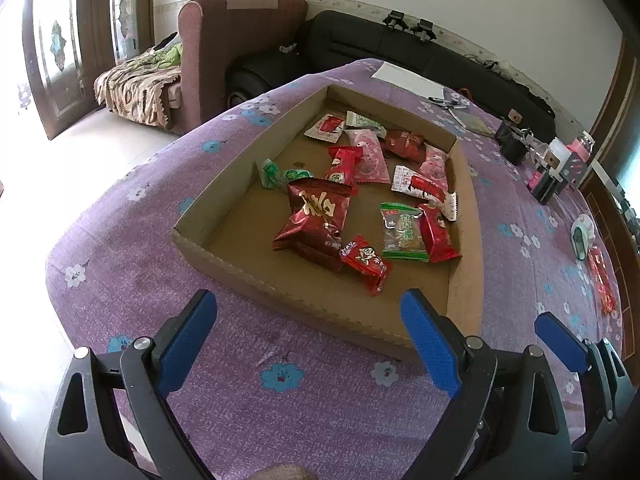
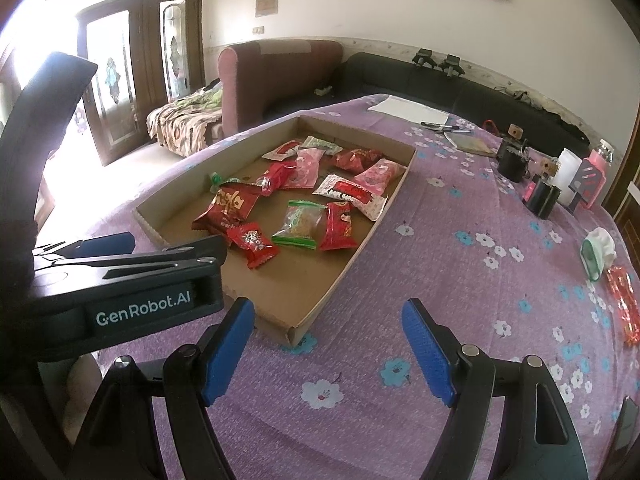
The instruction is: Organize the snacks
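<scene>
A shallow cardboard tray [image 1: 224, 208] [image 2: 352, 264] lies on the purple flowered tablecloth and holds several wrapped snacks. Among them are a big red bag [image 1: 316, 216] [image 2: 230, 206], a green-edged clear packet [image 1: 402, 232] [image 2: 298, 224] and a small red packet [image 1: 366, 262] [image 2: 253, 242]. My left gripper [image 1: 310, 322] stands open over the cloth just short of the tray's near wall, nothing between its blue pads. My right gripper [image 2: 328, 334] is open too, empty, at the tray's near right corner. One more red snack [image 1: 602, 284] [image 2: 624, 304] lies loose on the cloth at the far right.
A white and green object [image 2: 598, 254] sits beside the loose red snack. Dark cups, a white bottle and a pink bottle [image 2: 596, 172] crowd the table's far right. Paper and pens [image 2: 444, 126] lie behind the tray. Sofas stand beyond the table.
</scene>
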Motion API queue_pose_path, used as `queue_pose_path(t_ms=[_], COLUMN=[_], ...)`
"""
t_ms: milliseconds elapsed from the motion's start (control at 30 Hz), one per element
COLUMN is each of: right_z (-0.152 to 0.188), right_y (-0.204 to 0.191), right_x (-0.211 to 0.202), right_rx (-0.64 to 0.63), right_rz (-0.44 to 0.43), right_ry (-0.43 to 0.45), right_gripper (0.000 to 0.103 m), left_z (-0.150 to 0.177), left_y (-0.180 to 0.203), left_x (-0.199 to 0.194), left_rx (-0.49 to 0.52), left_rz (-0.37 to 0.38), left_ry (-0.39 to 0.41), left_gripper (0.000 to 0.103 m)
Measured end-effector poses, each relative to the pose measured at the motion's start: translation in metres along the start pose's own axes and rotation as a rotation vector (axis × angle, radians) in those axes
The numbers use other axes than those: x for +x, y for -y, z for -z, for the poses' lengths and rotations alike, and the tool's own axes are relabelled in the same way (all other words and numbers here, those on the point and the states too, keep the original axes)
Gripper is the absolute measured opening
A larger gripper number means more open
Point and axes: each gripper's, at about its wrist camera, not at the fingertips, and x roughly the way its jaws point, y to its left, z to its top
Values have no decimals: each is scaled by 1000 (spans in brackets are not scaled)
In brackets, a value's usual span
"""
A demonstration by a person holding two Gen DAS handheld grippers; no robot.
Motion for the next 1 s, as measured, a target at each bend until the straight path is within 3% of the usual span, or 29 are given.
queue_pose_path(t_ms=[1000], right_z=[3], right_y=[2], right_x=[3], right_rx=[1], right_rz=[1], right_ry=[-9], right_gripper=[78], left_z=[2], left_y=[1], left_x=[4], left_rx=[-1], left_rz=[15], left_ry=[-25], left_gripper=[94])
